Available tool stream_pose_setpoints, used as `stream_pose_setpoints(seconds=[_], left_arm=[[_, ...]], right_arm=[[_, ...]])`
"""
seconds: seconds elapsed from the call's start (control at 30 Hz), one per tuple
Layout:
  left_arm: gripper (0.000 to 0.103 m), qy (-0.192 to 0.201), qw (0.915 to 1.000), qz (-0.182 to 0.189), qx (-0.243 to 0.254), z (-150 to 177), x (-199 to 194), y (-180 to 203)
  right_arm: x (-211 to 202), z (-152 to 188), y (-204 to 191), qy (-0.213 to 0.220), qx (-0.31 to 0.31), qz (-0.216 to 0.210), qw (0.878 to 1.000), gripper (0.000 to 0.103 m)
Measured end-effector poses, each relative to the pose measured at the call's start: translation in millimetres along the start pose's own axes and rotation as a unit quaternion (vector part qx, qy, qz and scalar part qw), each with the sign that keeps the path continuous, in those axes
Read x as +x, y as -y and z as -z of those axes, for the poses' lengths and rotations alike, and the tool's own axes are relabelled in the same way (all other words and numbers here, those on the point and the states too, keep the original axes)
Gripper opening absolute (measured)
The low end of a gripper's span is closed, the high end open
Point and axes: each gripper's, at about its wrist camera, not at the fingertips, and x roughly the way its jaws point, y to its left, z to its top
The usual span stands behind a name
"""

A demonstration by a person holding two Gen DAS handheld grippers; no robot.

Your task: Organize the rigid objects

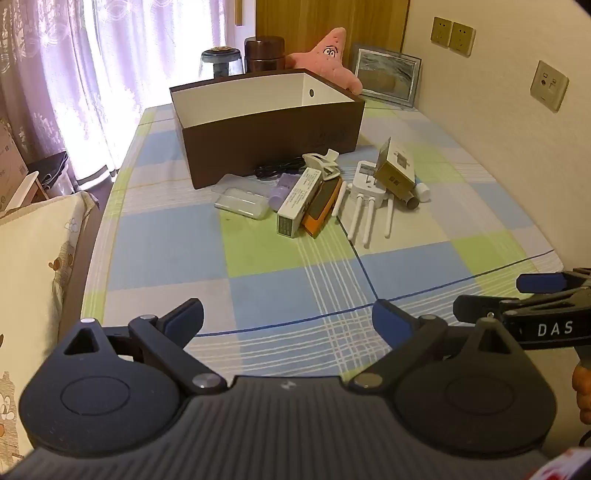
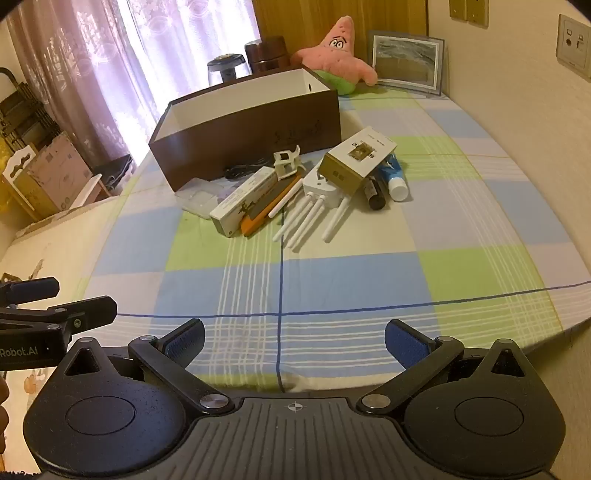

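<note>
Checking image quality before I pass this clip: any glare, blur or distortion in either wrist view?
Left wrist: the curtained window is blown out behind the brown box, and straight edges bow from the fisheye. Right wrist: the same backlight, milder; the tablecloth curves strongly near the rim; the pile is sharp, with no motion blur.

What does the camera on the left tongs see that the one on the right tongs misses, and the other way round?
Only the left view shows a purple tube lying beside the clear plastic case, and two gold wall sockets in full. Only the right view shows cardboard boxes stacked by the curtain, and the blue tube plainly. Both show the open brown box, the white router with its antennas, the pink starfish toy, and open tongs holding nothing.
</note>
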Motion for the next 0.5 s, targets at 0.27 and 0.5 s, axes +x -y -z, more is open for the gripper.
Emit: stream_pose_setpoints(seconds=[0.27,0.5], left_arm=[[0.097,0.002,1.0,0.002,0.005,0.6,-0.4,2.5],[0.096,0.002,1.0,0.002,0.005,2.1,3.5,2.1]], right_arm=[[-1.7,-0.1,-1.1,0.0,-0.001,0.004,1.0,0.101],[-3.1,-1.1,-1.6,0.0,0.0,0.003,1.0,0.101]])
